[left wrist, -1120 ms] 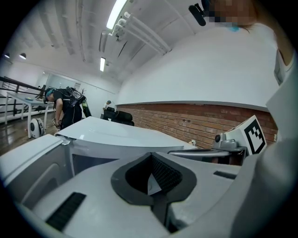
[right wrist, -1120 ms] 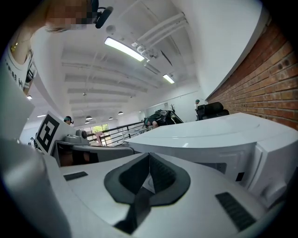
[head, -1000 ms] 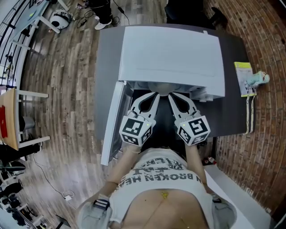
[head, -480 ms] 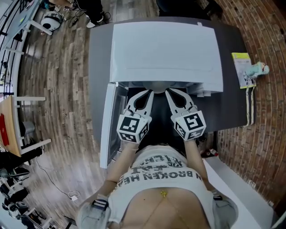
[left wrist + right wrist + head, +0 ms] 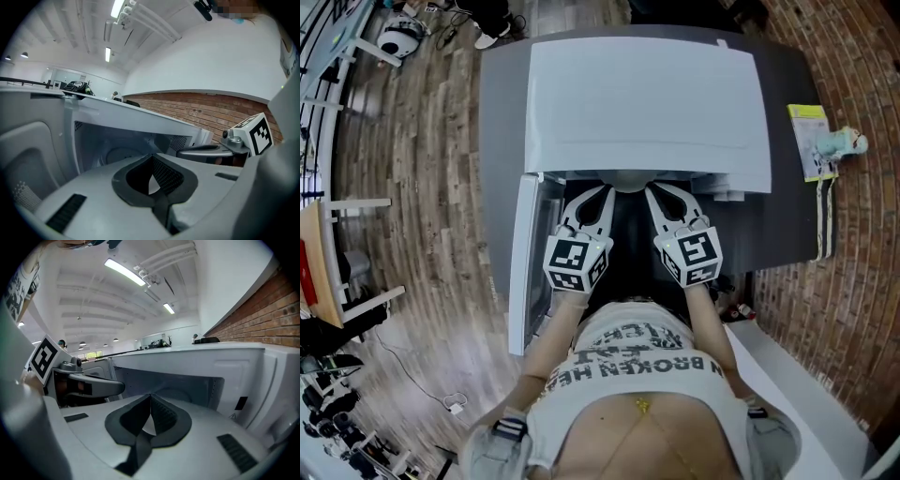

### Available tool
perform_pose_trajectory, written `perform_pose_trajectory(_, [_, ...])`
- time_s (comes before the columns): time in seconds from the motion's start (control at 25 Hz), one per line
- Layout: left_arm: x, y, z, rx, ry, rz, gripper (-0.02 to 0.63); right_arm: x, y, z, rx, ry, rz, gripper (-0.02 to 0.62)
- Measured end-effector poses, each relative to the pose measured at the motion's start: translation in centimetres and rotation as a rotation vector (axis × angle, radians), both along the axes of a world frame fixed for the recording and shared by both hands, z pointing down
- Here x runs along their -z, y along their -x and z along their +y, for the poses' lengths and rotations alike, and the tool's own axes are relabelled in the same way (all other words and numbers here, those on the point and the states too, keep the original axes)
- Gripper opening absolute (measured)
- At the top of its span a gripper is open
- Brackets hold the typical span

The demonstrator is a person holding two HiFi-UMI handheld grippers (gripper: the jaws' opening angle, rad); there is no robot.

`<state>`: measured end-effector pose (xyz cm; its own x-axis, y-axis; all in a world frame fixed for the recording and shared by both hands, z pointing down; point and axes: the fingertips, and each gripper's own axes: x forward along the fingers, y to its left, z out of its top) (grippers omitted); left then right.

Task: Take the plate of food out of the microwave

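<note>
Door (image 5: 523, 262) of the microwave (image 5: 647, 103) hangs open at 9 o'clock. Left gripper (image 5: 602, 192) and right gripper (image 5: 653, 191) sit side by side at the cavity mouth, both clenched on nothing. Reach-in step, I judge: plate (image 5: 119, 156) lies inside at 12 o'clock, food not discernible, so next the jaws must part to take its rim.

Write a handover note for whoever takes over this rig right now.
The left gripper is shut and empty, tips at the mouth of the microwave.
The right gripper is shut and empty, beside it.
The door stands open, swung left. What looks like the plate, a pale round shape, lies inside; food cannot be made out.
Done: door open. Left: open jaws, grip the plate, draw it out.
</note>
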<state>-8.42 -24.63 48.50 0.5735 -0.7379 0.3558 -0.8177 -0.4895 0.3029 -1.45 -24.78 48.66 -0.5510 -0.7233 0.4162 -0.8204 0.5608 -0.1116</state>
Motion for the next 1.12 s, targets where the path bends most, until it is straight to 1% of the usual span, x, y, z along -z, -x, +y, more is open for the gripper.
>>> perform_pose_trajectory(0.24, [-1.8, 0.1, -0.4, 0.007, 0.042, 0.000, 0.006, -2.2, -0.1, -0.4, 0.001, 0.053, 0.015, 0.009])
perform_pose_trajectory(0.52, [-4.6, 0.4, -0.8, 0.033, 0.116, 0.018, 0.006, -4.4, -0.5, -1.2, -0.006, 0.101, 0.026, 0.009])
perform_pose_trajectory(0.96, [-7.9, 0.9, -1.1, 0.066, 0.200, 0.018, 0.006, -6.9, -0.7, -1.9, -0.020, 0.163, 0.036, 0.009])
perform_pose_trajectory(1.04, [-8.4, 1.0, -1.2, 0.078, 0.220, 0.028, 0.008, -7.3, -0.8, -2.0, -0.023, 0.174, 0.038, 0.009])
perform_pose_trajectory(1.12, [-9.1, 1.3, -1.4, 0.109, 0.258, 0.074, 0.008, -7.8, -0.9, -2.2, -0.029, 0.186, 0.037, 0.009])
